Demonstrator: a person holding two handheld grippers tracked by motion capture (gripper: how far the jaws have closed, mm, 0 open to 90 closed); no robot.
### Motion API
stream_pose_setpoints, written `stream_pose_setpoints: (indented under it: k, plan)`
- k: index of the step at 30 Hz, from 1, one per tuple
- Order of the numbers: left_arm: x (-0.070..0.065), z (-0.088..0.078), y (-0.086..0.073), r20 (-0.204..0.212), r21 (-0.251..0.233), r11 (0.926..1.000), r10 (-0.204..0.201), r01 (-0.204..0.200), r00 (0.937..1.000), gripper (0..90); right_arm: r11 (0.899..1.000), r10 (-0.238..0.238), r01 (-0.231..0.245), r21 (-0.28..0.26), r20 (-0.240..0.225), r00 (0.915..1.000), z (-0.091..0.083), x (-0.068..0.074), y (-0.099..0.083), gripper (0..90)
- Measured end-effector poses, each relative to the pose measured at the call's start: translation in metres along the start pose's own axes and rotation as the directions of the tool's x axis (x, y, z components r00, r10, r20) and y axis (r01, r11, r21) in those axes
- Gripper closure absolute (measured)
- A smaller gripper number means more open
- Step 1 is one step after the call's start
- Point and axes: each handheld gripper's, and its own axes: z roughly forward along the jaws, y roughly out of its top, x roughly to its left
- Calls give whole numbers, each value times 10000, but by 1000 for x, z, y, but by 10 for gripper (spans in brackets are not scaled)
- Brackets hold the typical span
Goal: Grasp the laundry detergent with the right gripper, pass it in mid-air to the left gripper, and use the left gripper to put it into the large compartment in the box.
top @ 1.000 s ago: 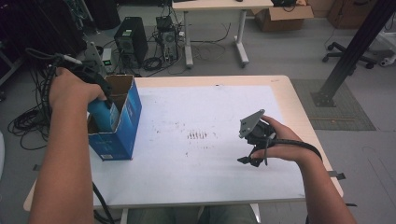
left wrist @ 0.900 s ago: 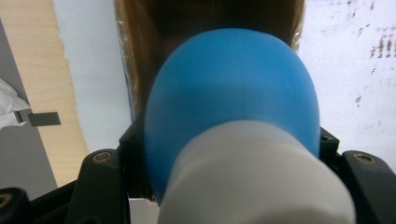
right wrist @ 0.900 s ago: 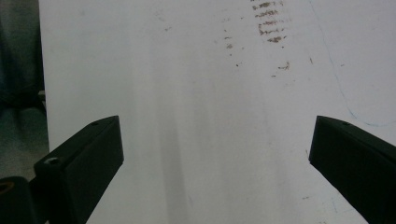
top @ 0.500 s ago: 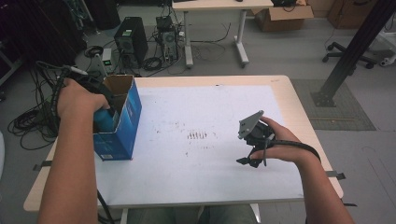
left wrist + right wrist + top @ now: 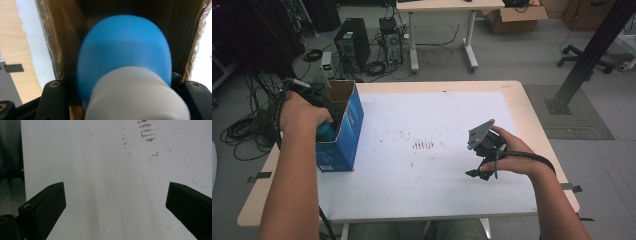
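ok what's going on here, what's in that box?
A person is working at a table with a handheld tool in each hand. The left tool is shut on a blue bottle with a white cap, and the bottle sits inside the open blue cardboard box at the table's left edge; whether it touches the bottom is hidden. The right tool has its jaws wide apart with nothing between them, held over the white sheet that covers the tabletop, away from the box.

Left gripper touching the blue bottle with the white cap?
Touching: in the left gripper view the left gripper has both jaws pressed against the blue bottle inside the cardboard box.
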Motion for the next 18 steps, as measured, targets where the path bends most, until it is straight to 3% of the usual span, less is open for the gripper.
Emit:
stream_pose_setpoints:
  k: [18]
  plan:
    - [1,14,3,-21,227,9997,44,-43,10000,380,10000,72,-72,2,-37,10000,3,0,-2,31]
